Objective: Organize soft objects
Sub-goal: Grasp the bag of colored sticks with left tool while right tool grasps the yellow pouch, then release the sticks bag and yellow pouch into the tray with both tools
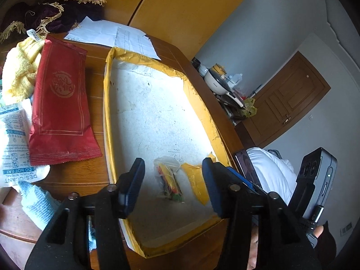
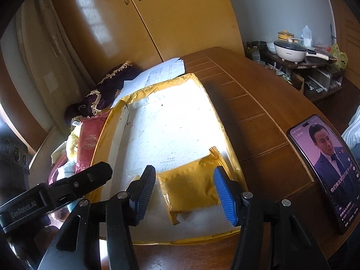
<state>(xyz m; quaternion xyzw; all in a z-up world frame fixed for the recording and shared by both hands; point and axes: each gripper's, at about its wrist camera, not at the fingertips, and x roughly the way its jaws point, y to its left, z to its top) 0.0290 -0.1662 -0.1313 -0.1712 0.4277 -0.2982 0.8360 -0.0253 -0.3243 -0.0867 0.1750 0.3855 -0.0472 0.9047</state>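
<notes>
1. Counter (image 2: pixel 258 112) of brown wood carries everything; its bare right part holds only a phone (image 2: pixel 326 171) propped near the right edge.
2. Tray (image 1: pixel 108 103), white inside with a yellow taped rim, runs its long axis near to far down the middle of the counter; most of its floor is open.
3. Red packet (image 1: pixel 60 103) lies flat on the counter just left of the tray, long axis near to far, overlapping a yellow towel (image 1: pixel 20 72) and a white desiccant sachet (image 1: pixel 15 139); a light-blue cloth (image 1: pixel 38 202) sits nearer.
4. Yellow sachet (image 2: pixel 191 186) lies flat in the tray's near right corner, directly between the fingers of the right hand-held gripper (image 2: pixel 186 193), which stands wide apart and holds nothing.
5. Clear bag (image 1: pixel 168 180) of small coloured items lies on the tray floor near its near end, long axis near to far, between the fingers of the left hand-held gripper (image 1: pixel 173 186), also spread wide and empty.
</notes>
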